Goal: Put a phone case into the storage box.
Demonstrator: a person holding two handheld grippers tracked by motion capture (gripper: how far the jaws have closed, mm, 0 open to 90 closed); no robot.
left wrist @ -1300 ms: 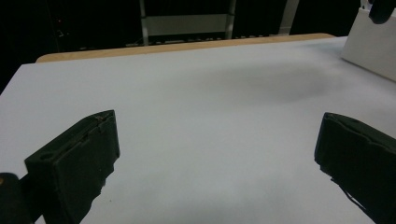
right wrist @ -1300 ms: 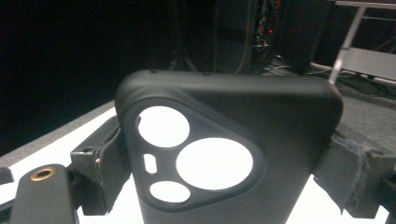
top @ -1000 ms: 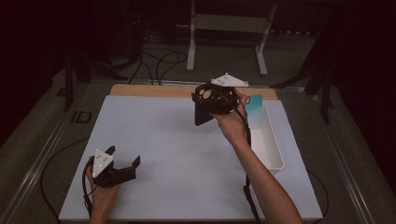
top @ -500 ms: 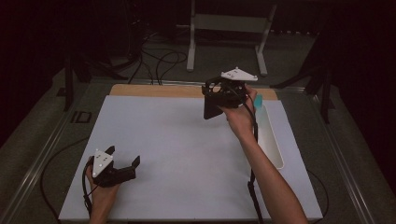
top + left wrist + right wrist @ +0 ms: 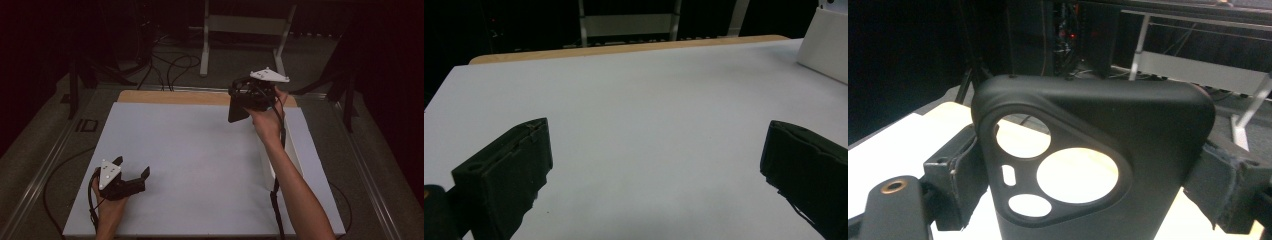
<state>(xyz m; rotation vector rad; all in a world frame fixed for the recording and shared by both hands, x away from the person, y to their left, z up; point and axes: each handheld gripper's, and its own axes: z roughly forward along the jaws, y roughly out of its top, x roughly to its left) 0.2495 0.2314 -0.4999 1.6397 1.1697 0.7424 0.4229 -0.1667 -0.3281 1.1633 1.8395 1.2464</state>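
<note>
A black phone case (image 5: 238, 111) with a triangular camera cutout hangs upright above the far right of the white table top (image 5: 200, 150). My right gripper (image 5: 246, 99) is shut on it, one jaw on each side edge. In the right gripper view the phone case (image 5: 1128, 125) stands between the pads of the right gripper (image 5: 1088, 180), back face toward the camera. My left gripper (image 5: 132, 166) rests low at the near left, open with nothing in it. In its own view the left gripper (image 5: 656, 165) has bare table between wide jaws.
A long white tray (image 5: 294, 146) lies along the table's right side, partly behind the right forearm; the tray's corner (image 5: 824, 45) shows at far right. A wooden strip (image 5: 175, 97) edges the far side. A metal stand (image 5: 240, 25) and cables (image 5: 175, 65) lie beyond.
The right gripper has carried the phone case a little to the right and toward the far edge, away from the tray's interior. The left gripper has stayed put.
</note>
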